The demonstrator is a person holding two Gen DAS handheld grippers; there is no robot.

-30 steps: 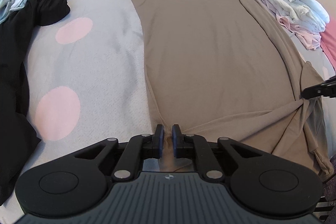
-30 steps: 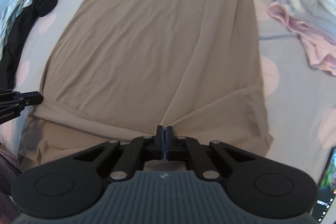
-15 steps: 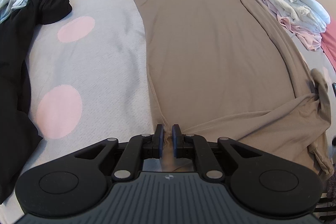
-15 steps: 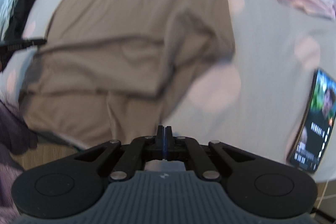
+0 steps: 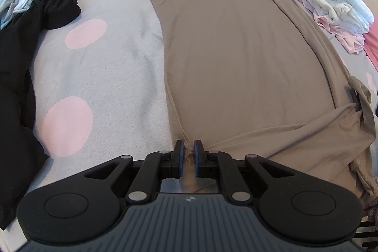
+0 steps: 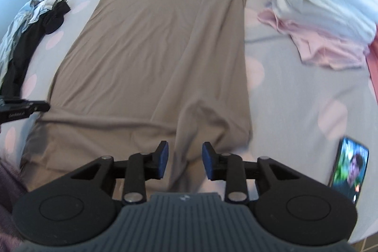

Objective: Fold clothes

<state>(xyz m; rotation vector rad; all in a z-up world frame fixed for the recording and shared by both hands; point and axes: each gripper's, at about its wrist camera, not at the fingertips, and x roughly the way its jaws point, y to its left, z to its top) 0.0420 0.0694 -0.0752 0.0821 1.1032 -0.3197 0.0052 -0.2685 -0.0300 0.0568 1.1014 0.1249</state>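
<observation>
While the left gripper [image 5: 187, 151] clenches one taupe garment [image 5: 241, 58], right gripper [image 6: 185, 157] just released, one phone [image 6: 349, 165], two clothes piles.

- Taupe garment [image 6: 141, 58]: spread flat on the bed, its 3 o'clock side folded inward, the 6 o'clock hem rumpled and bunched.

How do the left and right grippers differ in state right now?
The left gripper is pinched shut on the near edge of the tan garment; the right gripper has just been opening, its jaws apart, the cloth lying loose between them. Both point down at the same garment.
</observation>
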